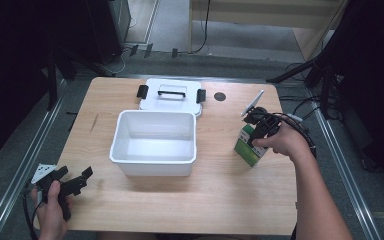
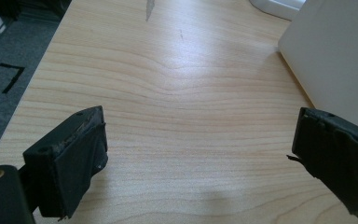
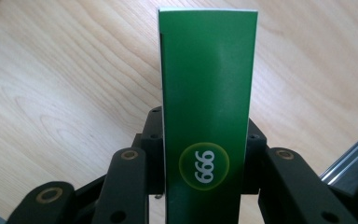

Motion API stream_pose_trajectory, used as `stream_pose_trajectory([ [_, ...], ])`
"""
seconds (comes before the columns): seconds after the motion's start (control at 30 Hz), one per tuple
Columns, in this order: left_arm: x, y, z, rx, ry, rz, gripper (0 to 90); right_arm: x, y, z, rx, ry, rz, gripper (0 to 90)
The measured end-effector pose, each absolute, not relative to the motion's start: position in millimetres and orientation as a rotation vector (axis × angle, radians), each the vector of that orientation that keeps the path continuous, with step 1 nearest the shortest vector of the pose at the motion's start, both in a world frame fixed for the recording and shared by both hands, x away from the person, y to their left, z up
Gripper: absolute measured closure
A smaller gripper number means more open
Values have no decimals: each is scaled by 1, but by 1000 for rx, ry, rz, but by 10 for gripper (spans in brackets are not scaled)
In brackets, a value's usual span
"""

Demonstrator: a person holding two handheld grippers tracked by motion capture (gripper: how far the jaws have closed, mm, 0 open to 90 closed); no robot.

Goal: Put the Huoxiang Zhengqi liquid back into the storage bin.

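We see the wooden table [image 1: 180,200] spanning the middle of the high view. At its centre sits an open white bin [image 1: 154,142], and just above that lies its white lid [image 1: 170,97] with a black handle. At centre right, the green box [image 1: 247,145] stands on the table, and our right gripper [image 3: 205,140] has its fingers clenched on the box's two sides. At lower left, our left gripper [image 1: 67,182] rests with its fingers [image 2: 74,158] spread wide, released, over bare wood.
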State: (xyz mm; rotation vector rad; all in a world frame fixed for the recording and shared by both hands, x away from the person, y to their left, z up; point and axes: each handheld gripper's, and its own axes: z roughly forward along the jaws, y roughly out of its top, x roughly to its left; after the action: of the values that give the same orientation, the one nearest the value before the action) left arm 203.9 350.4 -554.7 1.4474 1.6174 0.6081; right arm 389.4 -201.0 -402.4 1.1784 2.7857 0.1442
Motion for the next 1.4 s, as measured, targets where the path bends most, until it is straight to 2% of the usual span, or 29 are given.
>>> stream_pose_trajectory([
  [0.3, 204, 350, -555, 1448, 1616, 607, 40, 371, -189, -381, 823, 2861, 165, 646],
  [0.83, 205, 351, -555, 1454, 1612, 591, 40, 367, -155, -349, 514, 2917, 234, 645],
  [1.4, 205, 351, -555, 1451, 1614, 588, 40, 365, -135, -305, 377, 2917, 284, 644],
])
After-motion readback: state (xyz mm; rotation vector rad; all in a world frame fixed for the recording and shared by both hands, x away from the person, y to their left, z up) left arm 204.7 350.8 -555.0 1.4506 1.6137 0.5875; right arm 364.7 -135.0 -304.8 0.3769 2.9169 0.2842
